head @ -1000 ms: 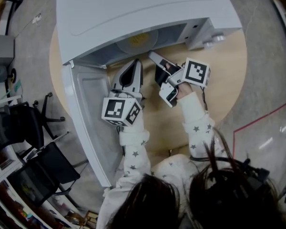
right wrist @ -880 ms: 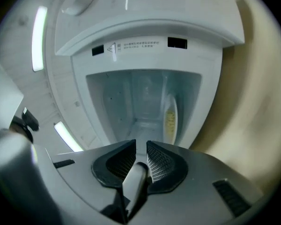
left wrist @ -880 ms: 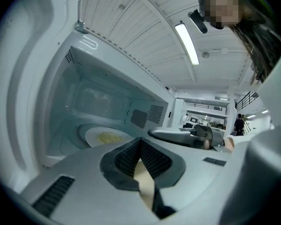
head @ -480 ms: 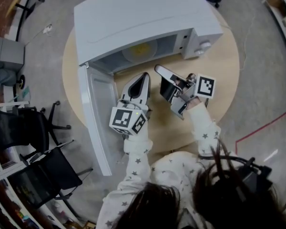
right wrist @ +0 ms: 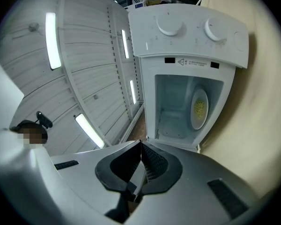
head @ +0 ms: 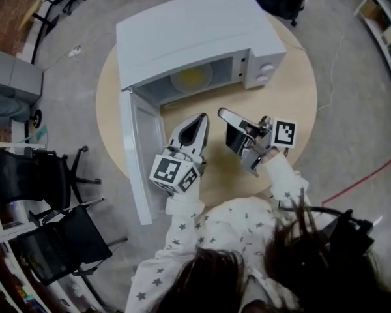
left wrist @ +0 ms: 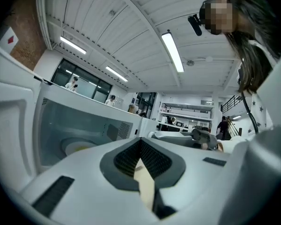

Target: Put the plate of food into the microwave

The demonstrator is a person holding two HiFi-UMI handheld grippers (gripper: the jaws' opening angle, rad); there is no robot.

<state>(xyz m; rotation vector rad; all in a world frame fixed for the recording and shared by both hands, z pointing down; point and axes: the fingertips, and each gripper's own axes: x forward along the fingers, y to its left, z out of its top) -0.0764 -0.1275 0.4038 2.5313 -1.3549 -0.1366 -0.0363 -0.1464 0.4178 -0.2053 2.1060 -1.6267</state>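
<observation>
On the round wooden table (head: 293, 103), whose near edge is covered by the person's sleeves and head, stands a white microwave (head: 189, 31). In the head view its roof hides most of the cavity. Its door (head: 140, 155) hangs wide open at the left, reaching past the table's rim. The plate (head: 191, 78) lies inside on the cavity floor. From above only a slice of it shows, and the food is just a yellow patch, too small to name. In the left gripper view the plate (left wrist: 77, 146) is partly cut off by the gripper's own body. The right gripper view shows the plate (right wrist: 199, 109) whole, under the two dials (right wrist: 168, 26).

The left gripper (head: 201, 117) sits in front of the doorway, its jaws brought together at the tips (left wrist: 140, 139) with nothing between them. The right gripper (head: 223, 113), just beside it and apart from the microwave, also has its jaws closed tip to tip (right wrist: 140, 143) and empty.
</observation>
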